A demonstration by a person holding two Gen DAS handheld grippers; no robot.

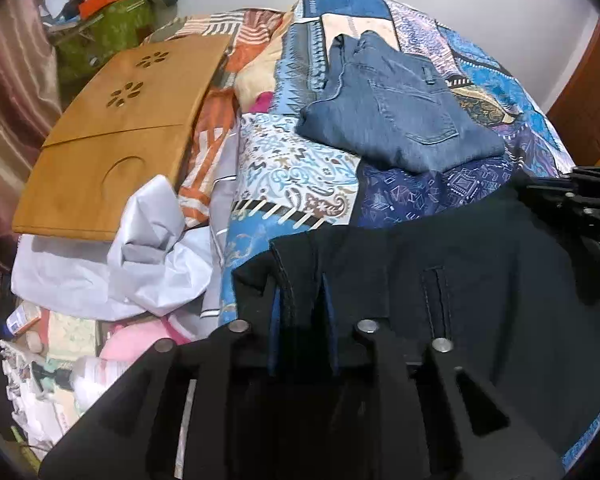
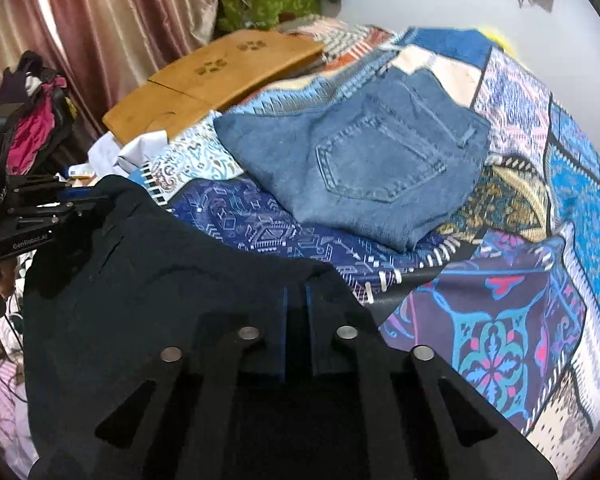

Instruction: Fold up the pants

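1. Patchwork bedding (image 2: 512, 128) covers the bed on which the work is laid out, with a pale wall behind it.
2. Dark pants (image 1: 440, 280) are seen at the near edge of the bed, draped in front of both cameras; a welt pocket and stitched seams are visible on them.
3. The left gripper (image 1: 302, 304) is closed on an edge of the pants, a thick seamed fold being pinched between its blue pads.
4. The right gripper (image 2: 296, 312) is closed nearly together on another edge of the same cloth, so the garment is held at two points.
5. The pants are judged soft and limp, of moderate weight, not fragile; sagging between the two grips is to be expected, and thin single layers could slip from the pads.
6. Hold is best taken at doubled edges or seams, such as the waistband or hem, where the cloth is thick and less likely to slide.
7. Blue jeans (image 2: 364, 152) lie already folded farther back on the bedding, well apart from the dark pair.
8. A wooden tray (image 1: 116, 136) rests at the left side of the bed, with white cloth (image 1: 140, 264) crumpled beside it.
9. Curtains (image 2: 100, 20) and clutter are seen beyond.
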